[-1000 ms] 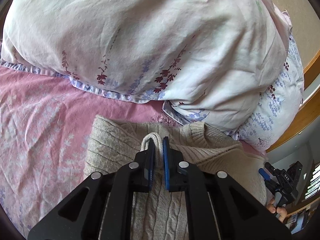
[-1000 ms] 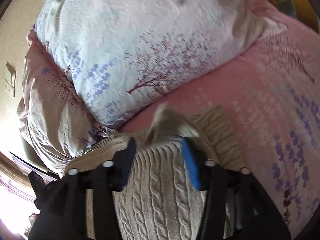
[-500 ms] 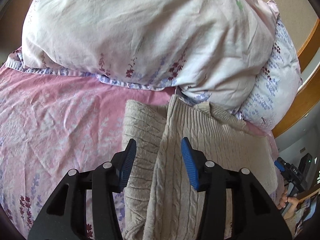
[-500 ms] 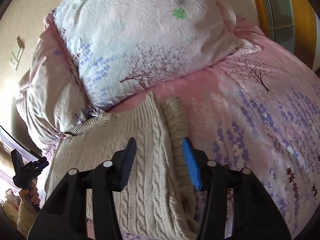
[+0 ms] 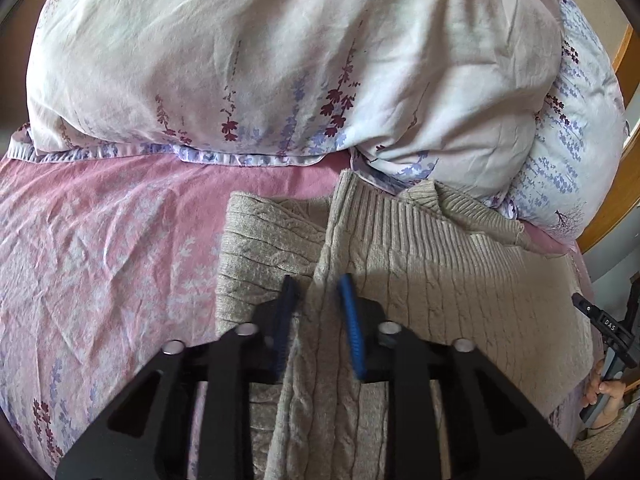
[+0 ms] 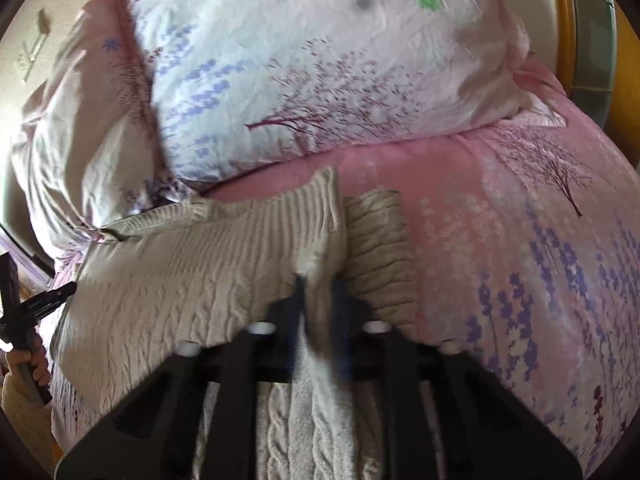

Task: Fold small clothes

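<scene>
A beige cable-knit sweater (image 5: 432, 280) lies on the pink floral bed, its sides folded inward. In the left wrist view my left gripper (image 5: 318, 292) straddles the folded edge, its blue pads partly closed with a gap still showing. In the right wrist view the sweater (image 6: 192, 264) lies the same way, and my right gripper (image 6: 318, 284) is blurred, its jaws nearly together around the folded edge. The other gripper shows at the edge of each view, the right one at right (image 5: 604, 324) and the left one at left (image 6: 24, 308).
Large floral pillows (image 5: 280, 60) press against the sweater's far edge, and they also fill the back of the right wrist view (image 6: 320, 60). Pink floral bedsheet (image 5: 100, 248) spreads to the sides. A wooden bed frame (image 5: 616, 200) runs at the right.
A second ago the left gripper pinched fabric; both then stood open wide above the sweater. Now both jaws have narrowed around the sweater's folded edges and moved closer to it.
</scene>
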Demonstrator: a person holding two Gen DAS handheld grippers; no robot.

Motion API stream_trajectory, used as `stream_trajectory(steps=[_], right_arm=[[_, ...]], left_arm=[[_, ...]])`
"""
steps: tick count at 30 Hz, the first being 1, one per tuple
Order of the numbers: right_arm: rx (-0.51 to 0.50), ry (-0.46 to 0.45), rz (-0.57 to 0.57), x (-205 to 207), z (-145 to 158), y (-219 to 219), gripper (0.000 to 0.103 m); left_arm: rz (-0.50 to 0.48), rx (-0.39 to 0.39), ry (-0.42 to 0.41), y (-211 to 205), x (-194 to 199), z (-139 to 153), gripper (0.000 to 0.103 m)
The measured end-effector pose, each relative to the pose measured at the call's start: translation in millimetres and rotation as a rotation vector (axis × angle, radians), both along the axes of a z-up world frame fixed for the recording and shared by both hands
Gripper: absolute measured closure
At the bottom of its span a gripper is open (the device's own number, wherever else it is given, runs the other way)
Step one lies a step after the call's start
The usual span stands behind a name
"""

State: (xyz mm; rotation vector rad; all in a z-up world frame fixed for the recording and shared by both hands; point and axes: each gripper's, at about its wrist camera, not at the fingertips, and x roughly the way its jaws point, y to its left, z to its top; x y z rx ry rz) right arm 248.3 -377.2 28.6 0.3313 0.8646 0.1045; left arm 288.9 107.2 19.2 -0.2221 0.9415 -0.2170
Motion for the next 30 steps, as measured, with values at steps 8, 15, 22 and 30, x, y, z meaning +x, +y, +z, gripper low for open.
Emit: stream_trajectory(steps=[8,15,22,30], right_arm=[[-0.051,-0.005,-0.116,2.3,7.1,-11.2,0.096],[-0.094,0.036,-0.109,6.9,2.6,-0.8,0.086],[-0.096,-0.053,-0.036,-11.8,28.1,16.1,0.056],[-0.205,0.058,0.023,1.6,-0.4,42.7,0.050]], left_arm=[[0.111,-0.023,-0.083,12.4,2.3,13.4,0.103],[0.143,-0.045,-0.027,31.1,6.2,-1.8,0.103],[0.021,-0.051,0.000,18.5,-6.9,9.7,0.097],[0.015,0.044,0.005,-0.4,-1.8,-2.3,0.083]])
